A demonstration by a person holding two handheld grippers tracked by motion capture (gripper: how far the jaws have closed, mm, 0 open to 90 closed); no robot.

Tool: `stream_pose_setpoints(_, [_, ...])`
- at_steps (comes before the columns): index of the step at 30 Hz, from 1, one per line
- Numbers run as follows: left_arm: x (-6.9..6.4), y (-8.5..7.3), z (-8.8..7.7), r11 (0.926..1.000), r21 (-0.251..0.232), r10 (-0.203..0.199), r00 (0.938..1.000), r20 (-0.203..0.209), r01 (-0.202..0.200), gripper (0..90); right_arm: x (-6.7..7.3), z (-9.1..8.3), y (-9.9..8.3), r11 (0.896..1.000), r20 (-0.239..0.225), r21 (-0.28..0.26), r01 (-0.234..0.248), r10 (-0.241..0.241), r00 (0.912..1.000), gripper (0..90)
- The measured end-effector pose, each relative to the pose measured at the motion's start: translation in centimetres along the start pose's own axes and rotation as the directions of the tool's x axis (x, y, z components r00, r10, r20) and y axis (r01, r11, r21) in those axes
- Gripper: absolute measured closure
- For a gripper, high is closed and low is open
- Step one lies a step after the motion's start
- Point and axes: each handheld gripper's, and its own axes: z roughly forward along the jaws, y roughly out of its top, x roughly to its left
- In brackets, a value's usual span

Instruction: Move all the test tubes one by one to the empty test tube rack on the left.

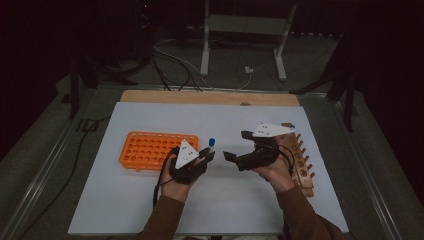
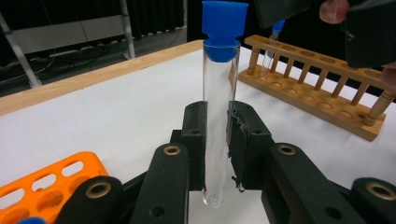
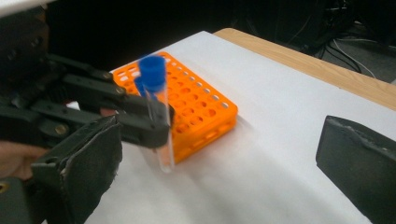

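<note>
A clear test tube point(image 2: 219, 116) with a blue cap stands upright between the jaws of my left gripper point(image 2: 217, 112), which is shut on its lower half. In the high view the tube point(image 1: 211, 144) and left gripper point(image 1: 209, 154) hover just right of the orange rack point(image 1: 150, 149). My right gripper point(image 1: 236, 145) is open a short way to the right, facing the tube and apart from it. In the right gripper view its wide jaws point(image 3: 224, 158) frame the tube point(image 3: 161, 126) and the left gripper's fingers point(image 3: 140, 122); nothing lies between the pads.
A wooden tube rack point(image 1: 301, 161) lies under the right hand, with one blue-capped tube point(image 2: 273, 44) in its far end. The orange rack point(image 3: 201, 107) has many empty holes and a second blue cap point(image 3: 139, 85). The white sheet point(image 1: 150, 210) covers the table.
</note>
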Motion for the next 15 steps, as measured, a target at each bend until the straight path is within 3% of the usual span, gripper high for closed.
stream_pose_setpoints(15, [1.5,0.0,-1.6,0.999,-0.025,-0.038,0.9992,-0.011,0.038,78.0,-1.9,-1.7,-2.0,1.0,0.085,0.003,-0.019,0.019,0.9962,0.0])
